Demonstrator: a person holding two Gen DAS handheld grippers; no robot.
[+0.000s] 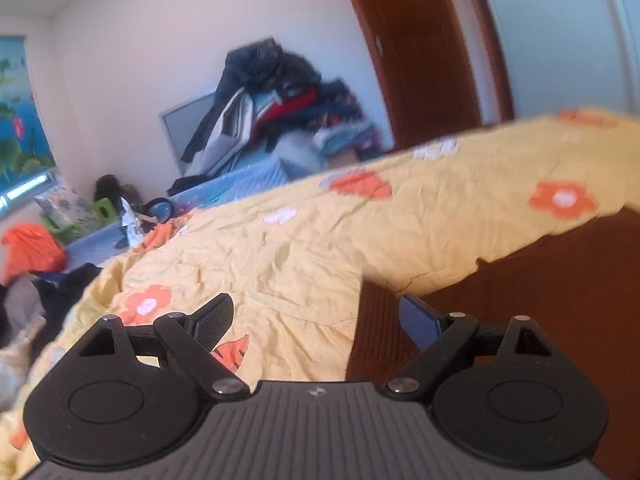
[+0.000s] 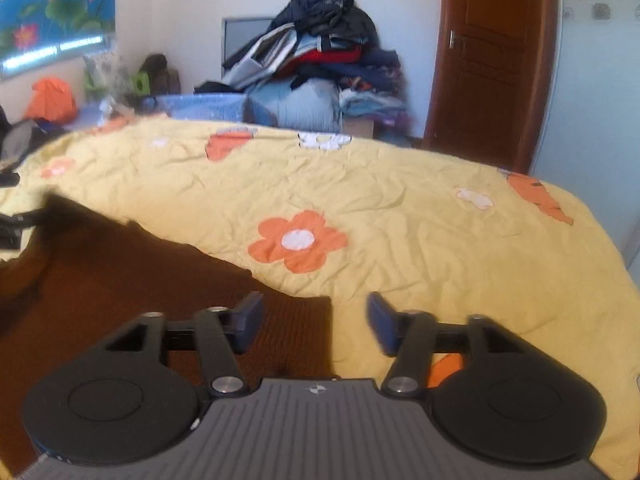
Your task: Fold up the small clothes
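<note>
A dark brown knitted garment (image 1: 540, 288) lies flat on a yellow quilt with orange flowers (image 1: 280, 248). In the left wrist view my left gripper (image 1: 320, 320) is open, its fingers straddling the garment's left corner. In the right wrist view the same garment (image 2: 120, 280) fills the lower left, and my right gripper (image 2: 316, 320) is open with its fingers either side of the garment's right corner. Neither gripper holds anything. The garment's near part is hidden behind the gripper bodies.
The quilt (image 2: 400, 208) covers the bed. Behind it stands a tall pile of clothes (image 2: 320, 52), with a brown door (image 2: 488, 56) to the right. An orange bag (image 2: 52, 98) and clutter lie at the far left.
</note>
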